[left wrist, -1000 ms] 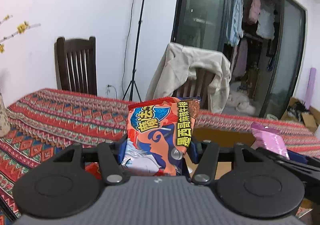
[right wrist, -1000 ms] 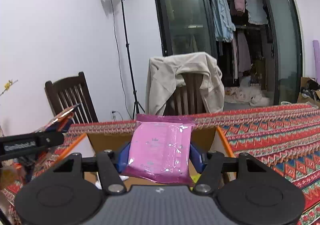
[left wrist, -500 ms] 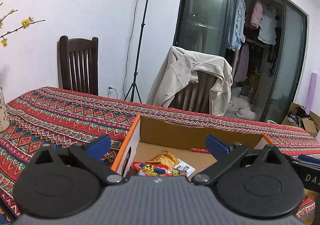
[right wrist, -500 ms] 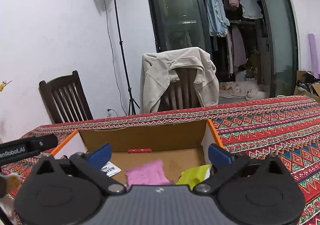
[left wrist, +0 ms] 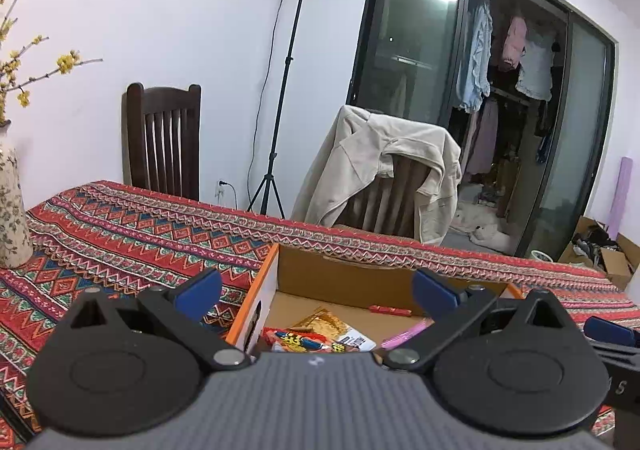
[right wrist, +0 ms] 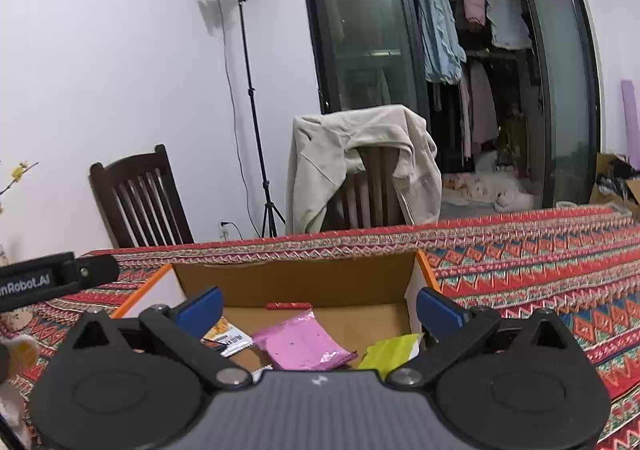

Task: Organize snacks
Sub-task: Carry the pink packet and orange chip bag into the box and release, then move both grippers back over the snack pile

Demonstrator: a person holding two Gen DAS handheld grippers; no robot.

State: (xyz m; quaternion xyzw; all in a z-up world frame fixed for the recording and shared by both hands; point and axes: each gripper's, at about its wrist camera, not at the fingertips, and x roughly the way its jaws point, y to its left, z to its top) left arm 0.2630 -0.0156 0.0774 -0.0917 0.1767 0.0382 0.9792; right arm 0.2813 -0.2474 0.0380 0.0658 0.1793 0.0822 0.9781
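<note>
An open cardboard box point(left wrist: 344, 282) point(right wrist: 296, 282) with orange edges sits on the patterned tablecloth. Inside lie a red-orange snack bag point(left wrist: 304, 341), a gold packet point(left wrist: 326, 324), a pink packet point(right wrist: 300, 344) point(left wrist: 404, 335), a yellow-green packet point(right wrist: 390, 352) and a small red strip point(right wrist: 289, 305). My left gripper point(left wrist: 316, 292) is open and empty above the box's left part. My right gripper point(right wrist: 320, 304) is open and empty above the box's near side.
The table wears a red patterned cloth point(left wrist: 140, 234). A floral vase point(left wrist: 12, 210) stands at the far left. A dark wooden chair point(left wrist: 164, 142), a chair draped with a beige jacket point(left wrist: 380, 174) and a light stand point(left wrist: 280, 98) are behind the table.
Both grippers opened and let go: the red-orange bag and the pink packet dropped into the box. Both grippers now hover open above it.
</note>
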